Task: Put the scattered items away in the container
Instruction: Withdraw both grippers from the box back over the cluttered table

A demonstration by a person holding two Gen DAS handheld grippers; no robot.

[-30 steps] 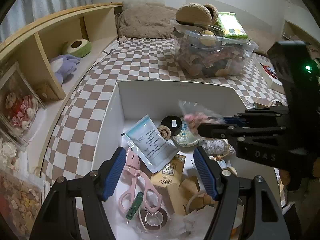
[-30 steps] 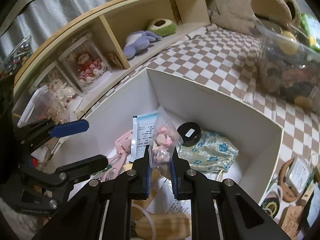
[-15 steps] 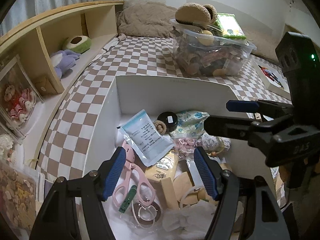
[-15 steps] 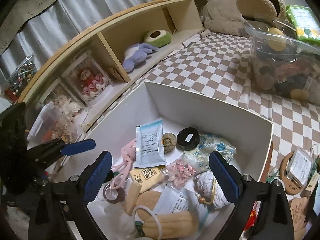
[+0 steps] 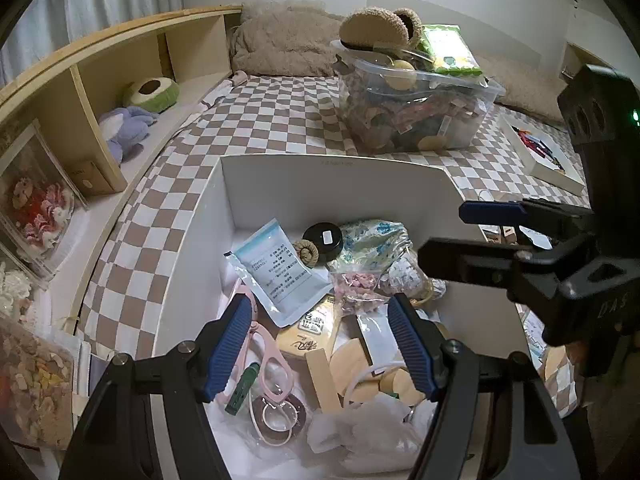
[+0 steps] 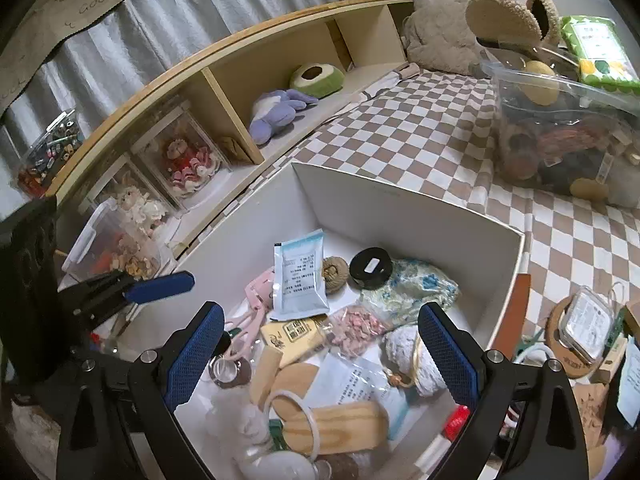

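A white open box [image 5: 332,184] [image 6: 400,208] on the checkered bed holds several small items. A clear bag of pink pieces [image 5: 358,286] [image 6: 356,326] lies in its middle beside a pale blue sachet [image 5: 276,270] [image 6: 298,280], a black round tin [image 5: 323,240] [image 6: 372,268] and a floral pouch [image 6: 416,286]. My left gripper [image 5: 320,346] is open and empty above the box's near side. My right gripper [image 6: 320,354] is open and empty above the box; it also shows at the right of the left wrist view [image 5: 472,232].
A clear plastic tub [image 5: 412,112] [image 6: 560,144] full of items stands on the bed behind the box. A wooden shelf [image 5: 100,92] [image 6: 240,92] with plush toys and display cases runs along the left. Loose items, including a clear case on a round coaster [image 6: 580,328], lie right of the box.
My right gripper was shut on the bag of pink pieces over the box; it opened, the bag dropped into the box, and the gripper drew back and up.
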